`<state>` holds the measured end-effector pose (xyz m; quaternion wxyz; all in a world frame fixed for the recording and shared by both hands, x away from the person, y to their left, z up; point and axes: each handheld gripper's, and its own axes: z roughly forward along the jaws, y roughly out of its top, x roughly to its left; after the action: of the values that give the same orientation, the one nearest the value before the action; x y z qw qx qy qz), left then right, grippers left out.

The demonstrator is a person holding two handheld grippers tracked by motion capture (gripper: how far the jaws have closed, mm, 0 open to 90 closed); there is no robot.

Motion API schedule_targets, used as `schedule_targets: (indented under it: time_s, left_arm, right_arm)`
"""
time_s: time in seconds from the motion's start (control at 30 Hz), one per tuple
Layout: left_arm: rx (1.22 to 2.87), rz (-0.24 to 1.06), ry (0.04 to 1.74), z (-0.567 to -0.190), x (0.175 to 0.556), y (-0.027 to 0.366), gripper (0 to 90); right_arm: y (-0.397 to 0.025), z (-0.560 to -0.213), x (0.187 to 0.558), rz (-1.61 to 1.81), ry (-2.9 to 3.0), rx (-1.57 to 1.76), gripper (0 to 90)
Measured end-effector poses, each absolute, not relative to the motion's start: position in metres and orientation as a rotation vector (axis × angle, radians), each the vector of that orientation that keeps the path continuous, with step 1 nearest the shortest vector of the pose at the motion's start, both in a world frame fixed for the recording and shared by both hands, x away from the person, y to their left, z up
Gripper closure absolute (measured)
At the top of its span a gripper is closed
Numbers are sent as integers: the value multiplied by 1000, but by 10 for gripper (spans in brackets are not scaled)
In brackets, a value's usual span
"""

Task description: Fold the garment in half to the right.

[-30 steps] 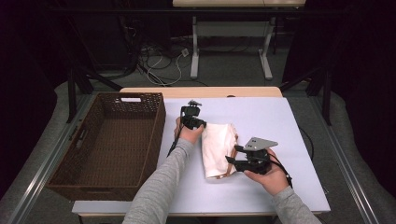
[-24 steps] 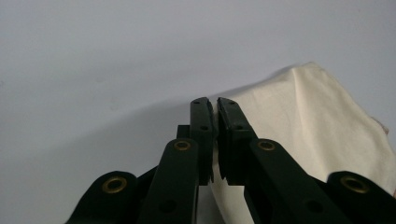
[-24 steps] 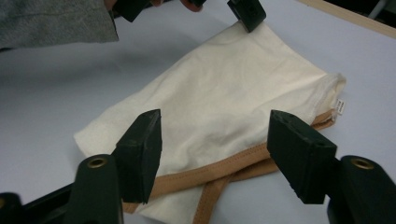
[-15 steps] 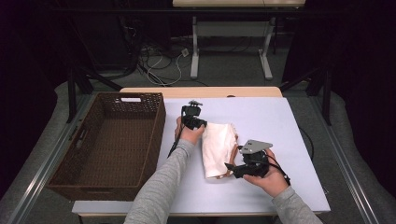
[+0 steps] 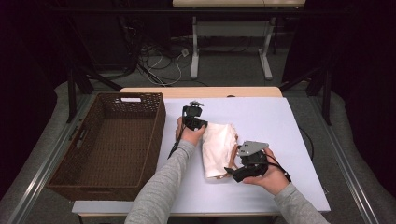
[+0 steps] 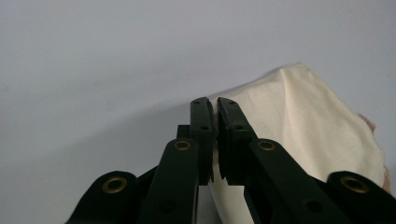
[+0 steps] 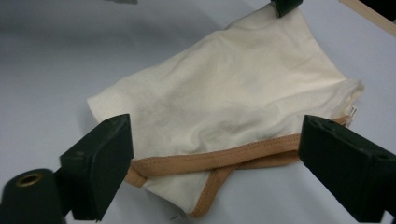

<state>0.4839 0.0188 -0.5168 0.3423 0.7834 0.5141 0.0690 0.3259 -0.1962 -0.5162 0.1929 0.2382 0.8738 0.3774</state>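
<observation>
Lying on the pale counter (image 5: 280, 121), a folded cream cloth (image 5: 217, 148) with a tan-stitched hem sits between the two tongs. Left tongs (image 5: 198, 122): clenched, with the jaws pressed together at the far corner of the cloth; in the left gripper view the left tongs (image 6: 214, 105) meet right at the cloth's edge (image 6: 299, 121), and a sliver of pale fabric shows between the closed jaws lower down, so they appear to be pinching the cloth. Right tongs (image 5: 229, 171): released, jaws spread wide at the near end of the cloth; in the right gripper view the right tongs (image 7: 212, 154) straddle the hemmed edge of the cloth (image 7: 224, 93), one jaw on either side, with the tan hem crossing over itself between them. Whether the open jaws touch the fabric cannot be told. The cloth body extends away from the right tongs toward the left tongs, whose black tip shows at the cloth's far corner. A brown wicker basket (image 5: 70, 154) stands on the outer side of the left tongs, apart from the cloth.
</observation>
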Motion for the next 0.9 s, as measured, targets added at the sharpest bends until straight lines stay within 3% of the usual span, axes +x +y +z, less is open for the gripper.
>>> schedule_targets:
  time_s: [0.9]
  left_arm:
    - [2045, 183, 1336, -519, 485, 18, 856]
  right_arm:
    - [-174, -514, 318, 874, 2592, 219, 350]
